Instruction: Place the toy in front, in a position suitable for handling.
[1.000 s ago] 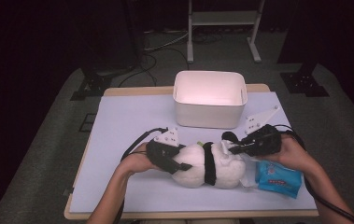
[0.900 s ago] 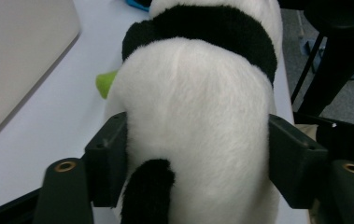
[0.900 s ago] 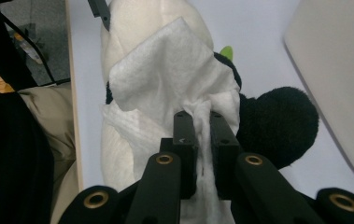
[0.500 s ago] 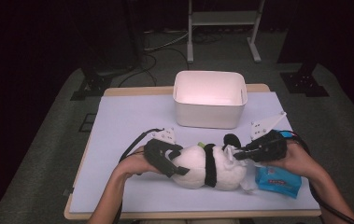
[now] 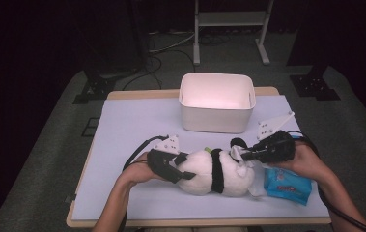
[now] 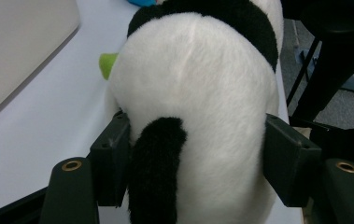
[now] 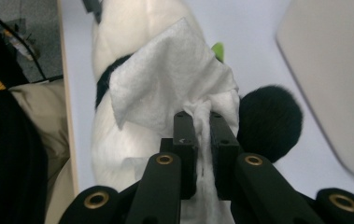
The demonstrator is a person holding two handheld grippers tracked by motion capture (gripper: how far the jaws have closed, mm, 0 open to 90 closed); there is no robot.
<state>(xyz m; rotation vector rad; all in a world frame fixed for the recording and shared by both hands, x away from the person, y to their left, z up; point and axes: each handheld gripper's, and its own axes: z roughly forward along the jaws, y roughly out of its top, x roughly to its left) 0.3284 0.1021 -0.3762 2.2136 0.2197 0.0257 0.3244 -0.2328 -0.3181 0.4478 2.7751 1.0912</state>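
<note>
You steady the panda toy (image 6: 198,116) w/ left gripper (image 6: 198,163), jaws just closing on it; right gripper (image 7: 201,135) pinches wipe (image 7: 165,79). Next: rub wipe across the fur.

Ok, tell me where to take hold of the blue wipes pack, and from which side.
Grip the blue wipes pack across its short width, coming from above at its free right end. It lies flat on the table, and the panda plush crowds its left end.

High view is looking forward and down from above the table (image 5: 122,125). Both gripper views are riding close, facing the black-and-white plush panda (image 5: 214,171) (image 6: 198,93) (image 7: 118,46) from opposite ends; all three are sharing it.
</note>
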